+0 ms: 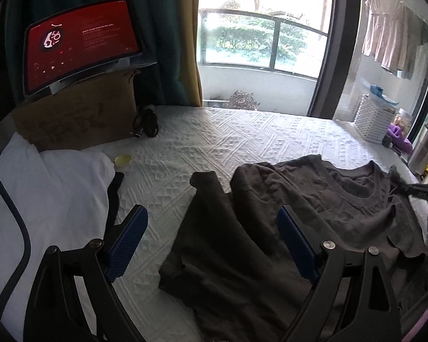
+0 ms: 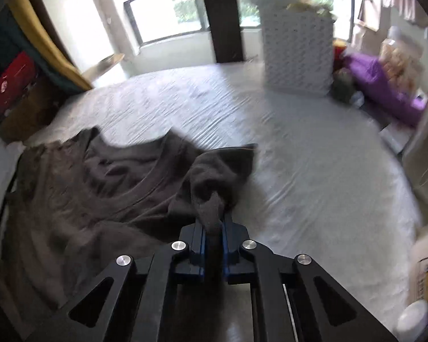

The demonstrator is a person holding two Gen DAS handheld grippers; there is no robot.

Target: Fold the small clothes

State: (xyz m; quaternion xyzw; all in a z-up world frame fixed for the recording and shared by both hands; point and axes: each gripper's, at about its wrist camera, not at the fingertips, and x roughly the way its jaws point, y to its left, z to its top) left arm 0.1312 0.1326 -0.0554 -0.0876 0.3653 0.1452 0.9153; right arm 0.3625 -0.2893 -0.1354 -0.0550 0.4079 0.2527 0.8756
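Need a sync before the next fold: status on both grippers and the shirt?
Left gripper open, over the shirt's edge. Right gripper shut on a sleeve of the dark shirt, which lies on the bed. Nothing in the way.

daylight pours in from the window (image 1: 259, 20), blown out to white glare, leaving the near side dim. the left view is sharp; the right view is smeared with motion blur across the bed (image 2: 314, 171). both bend strongly and darken at the edges
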